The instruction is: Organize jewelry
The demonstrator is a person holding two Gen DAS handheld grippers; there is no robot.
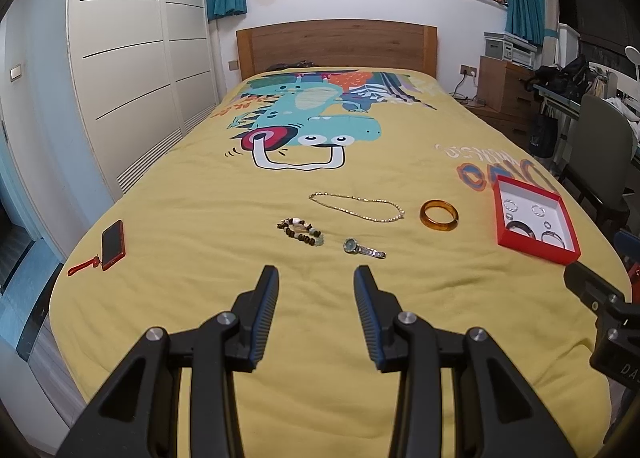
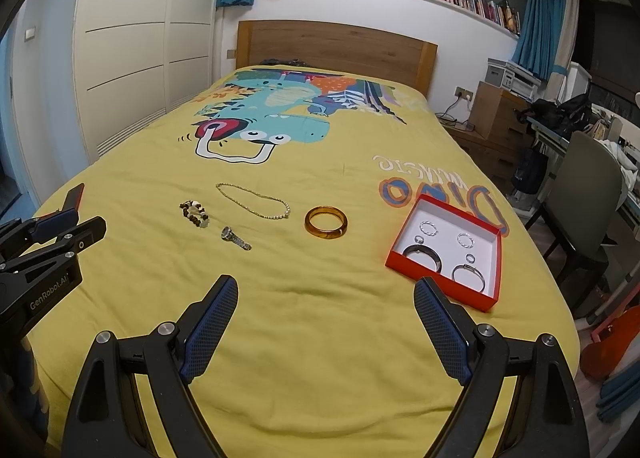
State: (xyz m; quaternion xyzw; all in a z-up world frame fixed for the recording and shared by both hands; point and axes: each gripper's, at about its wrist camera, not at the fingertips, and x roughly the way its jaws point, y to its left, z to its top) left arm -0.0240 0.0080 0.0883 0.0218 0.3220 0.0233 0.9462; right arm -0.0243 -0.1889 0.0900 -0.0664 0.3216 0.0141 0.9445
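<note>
Left gripper [image 1: 316, 278] jaws half spread, empty, above yellow bedspread [image 1: 200, 198]; wristwatch [image 1: 363, 248] just ahead, bead bracelet [image 1: 301, 232] beside it, chain necklace [image 1: 356, 208] beyond. Right gripper [image 2: 326, 292] jaws wide, empty; amber bangle [image 2: 326, 222] ahead, red tray [image 2: 448, 254] ahead-right

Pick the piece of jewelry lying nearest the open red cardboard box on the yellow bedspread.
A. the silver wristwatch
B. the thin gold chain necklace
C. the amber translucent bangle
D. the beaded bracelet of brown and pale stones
C: the amber translucent bangle lies loose on the yellow bedspread right beside the open red cardboard box, while the silver wristwatch, gold chain necklace and beaded bracelet all lie farther off, beyond the bangle.
</note>
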